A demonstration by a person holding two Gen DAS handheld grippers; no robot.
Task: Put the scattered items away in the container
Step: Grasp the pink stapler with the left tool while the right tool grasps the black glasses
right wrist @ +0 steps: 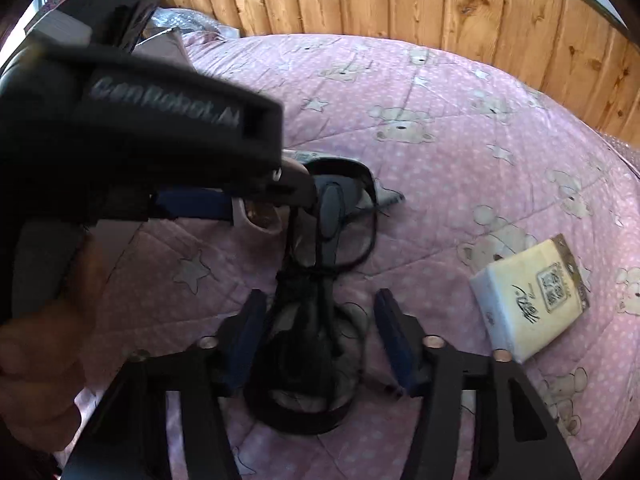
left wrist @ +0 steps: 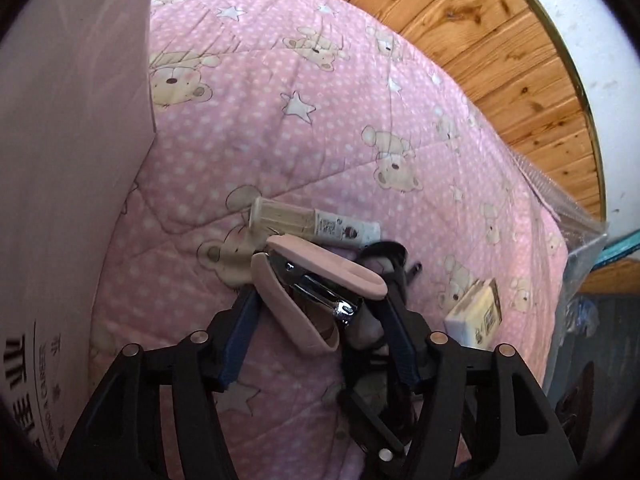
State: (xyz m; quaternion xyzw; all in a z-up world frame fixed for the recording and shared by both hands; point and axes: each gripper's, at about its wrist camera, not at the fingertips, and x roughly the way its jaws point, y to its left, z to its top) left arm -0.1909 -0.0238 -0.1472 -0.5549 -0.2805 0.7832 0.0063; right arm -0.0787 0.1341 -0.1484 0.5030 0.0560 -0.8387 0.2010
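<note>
My left gripper [left wrist: 316, 312] is shut on a pink stapler [left wrist: 316, 288], held just above the pink bear-print quilt [left wrist: 320, 140]. Behind it lie a small clear bottle [left wrist: 304, 222] and black-framed glasses [left wrist: 384, 256]. The pink cardboard box [left wrist: 68, 160] stands at the left. A white tissue pack [left wrist: 476, 316] lies to the right. In the right wrist view my right gripper [right wrist: 320, 320] is open over the black glasses [right wrist: 320, 240], its fingers on either side of the frame. The left gripper's body [right wrist: 140, 128] fills the left of that view, and the tissue pack [right wrist: 528, 296] lies at the right.
A wooden plank wall [right wrist: 440, 0] borders the far side of the bed. A clear plastic strip [left wrist: 560, 196] runs along the bed's right edge. A hand [right wrist: 48, 340] holds the left gripper.
</note>
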